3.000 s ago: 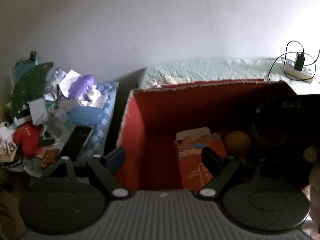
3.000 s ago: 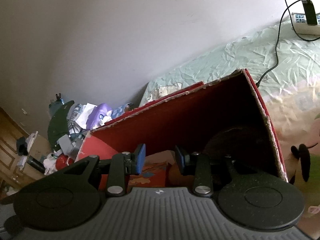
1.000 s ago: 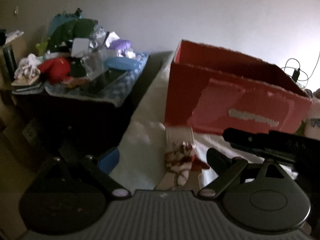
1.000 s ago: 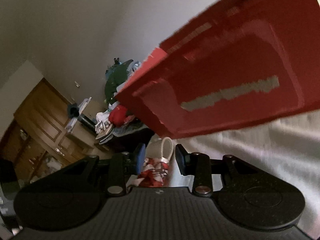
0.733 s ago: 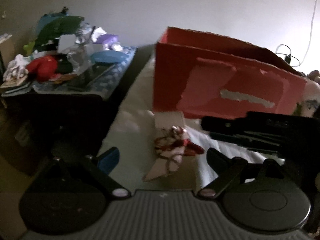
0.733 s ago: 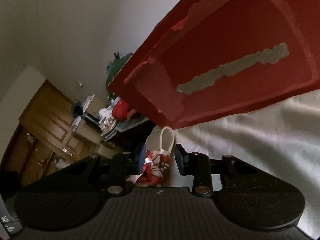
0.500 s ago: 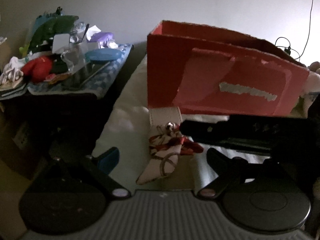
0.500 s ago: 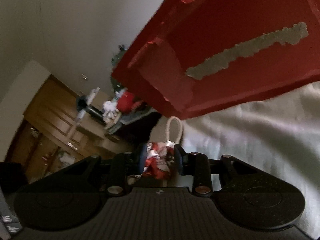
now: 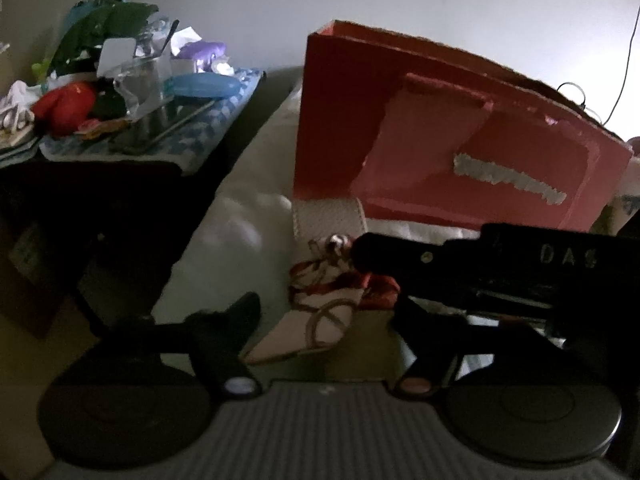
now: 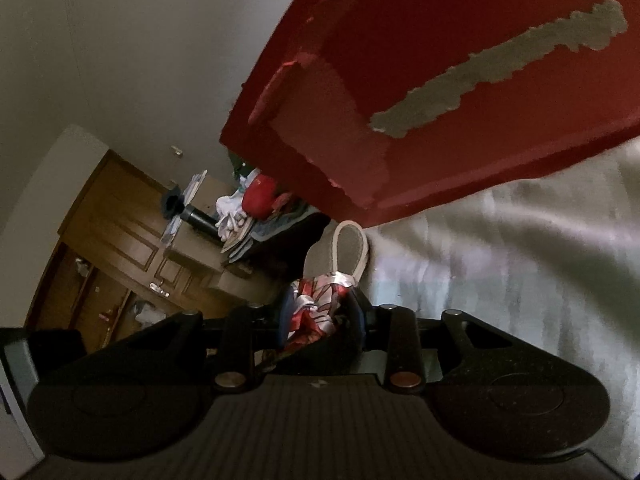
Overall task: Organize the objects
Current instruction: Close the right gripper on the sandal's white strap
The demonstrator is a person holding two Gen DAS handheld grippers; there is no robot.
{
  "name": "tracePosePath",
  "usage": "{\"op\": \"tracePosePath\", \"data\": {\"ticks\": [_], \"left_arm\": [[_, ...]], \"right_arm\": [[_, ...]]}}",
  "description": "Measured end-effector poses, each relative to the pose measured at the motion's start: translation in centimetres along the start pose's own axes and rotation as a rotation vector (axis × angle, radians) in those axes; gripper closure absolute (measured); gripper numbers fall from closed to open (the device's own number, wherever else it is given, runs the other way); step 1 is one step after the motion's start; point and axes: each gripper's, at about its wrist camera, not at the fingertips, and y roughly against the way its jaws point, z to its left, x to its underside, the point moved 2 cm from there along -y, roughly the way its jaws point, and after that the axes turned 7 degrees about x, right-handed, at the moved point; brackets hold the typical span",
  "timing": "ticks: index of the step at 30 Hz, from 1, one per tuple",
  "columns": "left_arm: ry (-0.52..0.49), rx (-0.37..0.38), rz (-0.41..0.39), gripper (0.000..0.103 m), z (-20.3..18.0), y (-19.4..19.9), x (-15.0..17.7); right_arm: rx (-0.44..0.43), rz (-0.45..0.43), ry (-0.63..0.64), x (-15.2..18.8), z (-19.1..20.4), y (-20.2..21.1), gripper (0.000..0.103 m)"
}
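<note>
Low at frame centre, our right gripper (image 10: pixel 322 314) pinches the red-and-white patterned fabric pouch (image 10: pixel 320 300), not yet in the red cardboard box (image 10: pixel 460 80), while our left gripper (image 9: pixel 326 312) gapes empty.

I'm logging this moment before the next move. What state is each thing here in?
Right gripper: jaws closed on the patterned strap.
Left gripper: jaws open, holding nothing.
Patterned strap: red-and-white fabric bunched, white loop end lying against the box.
Red box: upright on the bedsheet, top open, label patch torn.
Side table: piled with clutter.
</note>
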Motion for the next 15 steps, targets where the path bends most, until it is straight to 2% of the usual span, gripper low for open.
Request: {"op": "tracePosePath", "data": {"ticks": [6, 15], "left_arm": [[-0.010, 0.014, -0.019, 0.048, -0.08, 0.20, 0.24], [-0.032, 0.003, -0.036, 0.048, -0.40, 0.28, 0.60]], "right_arm": [[-0.004, 0.006, 0.058, 0.29, 0.69, -0.08, 0.069], [0.001, 0.023, 0.040, 0.35, 0.31, -0.18, 0.066]]}}
